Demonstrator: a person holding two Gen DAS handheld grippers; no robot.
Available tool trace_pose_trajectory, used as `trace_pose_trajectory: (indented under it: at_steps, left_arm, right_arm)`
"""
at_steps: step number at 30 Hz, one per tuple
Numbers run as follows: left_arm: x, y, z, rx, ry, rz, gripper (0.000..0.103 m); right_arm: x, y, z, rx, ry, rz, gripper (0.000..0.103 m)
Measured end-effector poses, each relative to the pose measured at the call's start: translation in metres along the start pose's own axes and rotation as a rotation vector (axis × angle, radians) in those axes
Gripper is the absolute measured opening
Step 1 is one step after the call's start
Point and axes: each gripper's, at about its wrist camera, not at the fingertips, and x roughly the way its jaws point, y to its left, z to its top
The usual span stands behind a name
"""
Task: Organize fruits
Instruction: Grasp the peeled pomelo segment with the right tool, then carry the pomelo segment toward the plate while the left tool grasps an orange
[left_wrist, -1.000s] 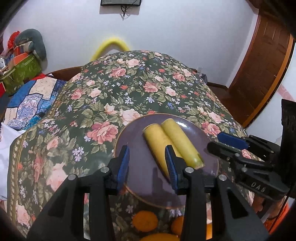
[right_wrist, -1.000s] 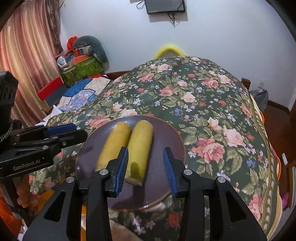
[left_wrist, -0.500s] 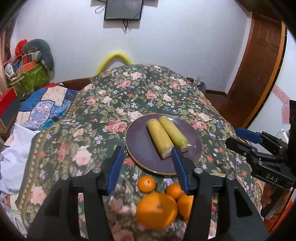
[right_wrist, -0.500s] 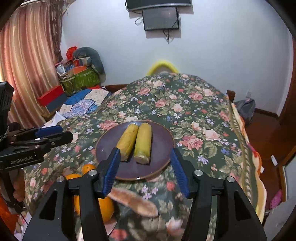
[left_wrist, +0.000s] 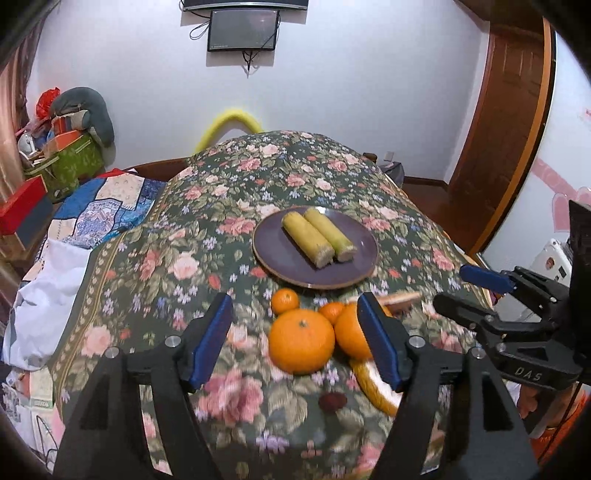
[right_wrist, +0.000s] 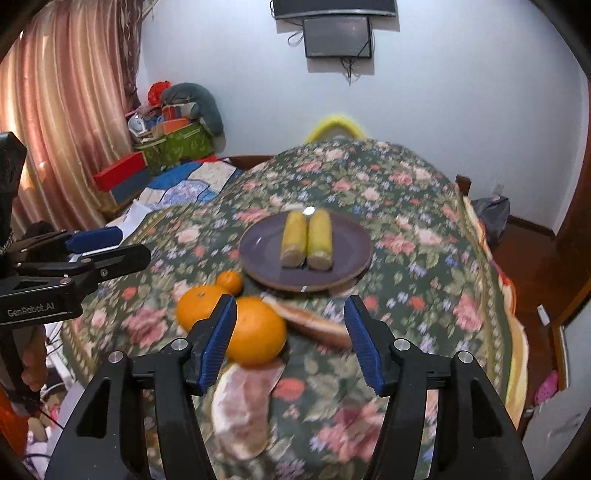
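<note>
Two corn cobs (left_wrist: 317, 238) lie side by side on a dark plate (left_wrist: 280, 264) mid-bed, long axes pointing away. Toward six o'clock from the plate sits a cluster of oranges (left_wrist: 301, 345). The left gripper (left_wrist: 295, 343) frames the big orange at twelve o'clock and seems nearer; its jaws, just opening, hold nothing. The right gripper (right_wrist: 290, 341), also just opening, holds nothing.

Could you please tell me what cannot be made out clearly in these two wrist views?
- Second large orange, left wrist view: partly hidden behind the left gripper's blue finger.
- Pale pinkish peeled fruit piece, right wrist view: motion-blurred; what fruit it is cannot be told.
- Long tan fruit piece, right wrist view: smeared by blur.
- Person's hand, right wrist view: cut off by the left edge.
</note>
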Motion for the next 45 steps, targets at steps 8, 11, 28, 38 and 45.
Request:
trace_pose_trajectory:
  at_steps: [8,11,28,38,45]
  left_arm:
    - [-0.001,0.008,-0.032,0.0,0.06,0.018,0.072]
    - [0.001,0.013,-0.042,-0.003,0.079,0.032,0.072]
    - [0.029,0.023,-0.061,-0.05,0.158,0.025,0.072]
    - [0.036,0.016,-0.06,-0.04,0.167,0.02,0.072]
    - [0.049,0.01,-0.055,-0.036,0.176,0.014,0.072]
  right_arm:
    - [0.014,0.015,-0.034,0.022,0.081,0.037,0.057]
    - [0.026,0.017,-0.042,0.03,0.117,0.038,0.057]
    - [0.067,0.021,-0.067,0.031,0.235,0.108,0.053]
    - [0.041,-0.005,-0.08,0.062,0.217,0.081,0.046]
    - [0.023,-0.041,-0.078,0.143,0.173,0.01,0.046]
